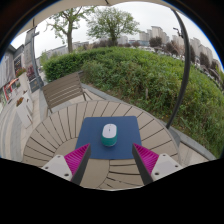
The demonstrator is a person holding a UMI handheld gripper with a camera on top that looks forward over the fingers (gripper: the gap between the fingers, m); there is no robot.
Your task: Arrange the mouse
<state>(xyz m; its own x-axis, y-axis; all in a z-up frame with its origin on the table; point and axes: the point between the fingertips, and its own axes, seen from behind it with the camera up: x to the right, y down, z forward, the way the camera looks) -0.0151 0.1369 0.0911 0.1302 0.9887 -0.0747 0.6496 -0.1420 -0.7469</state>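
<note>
A small white and pale green mouse (109, 132) lies on a dark blue mouse mat (92, 142) in the middle of a round wooden slatted table (50, 135). My gripper (112, 160) is open and empty. Its two fingers with magenta pads (76, 158) stand wide apart above the mat's near corners. The mouse lies just beyond the fingertips, centred between them, with clear space on both sides.
A wooden slatted chair (62, 90) stands beyond the table at the left. A green hedge (150, 75) runs behind. A dark pole (186, 60) rises at the right. Trees and buildings lie further back.
</note>
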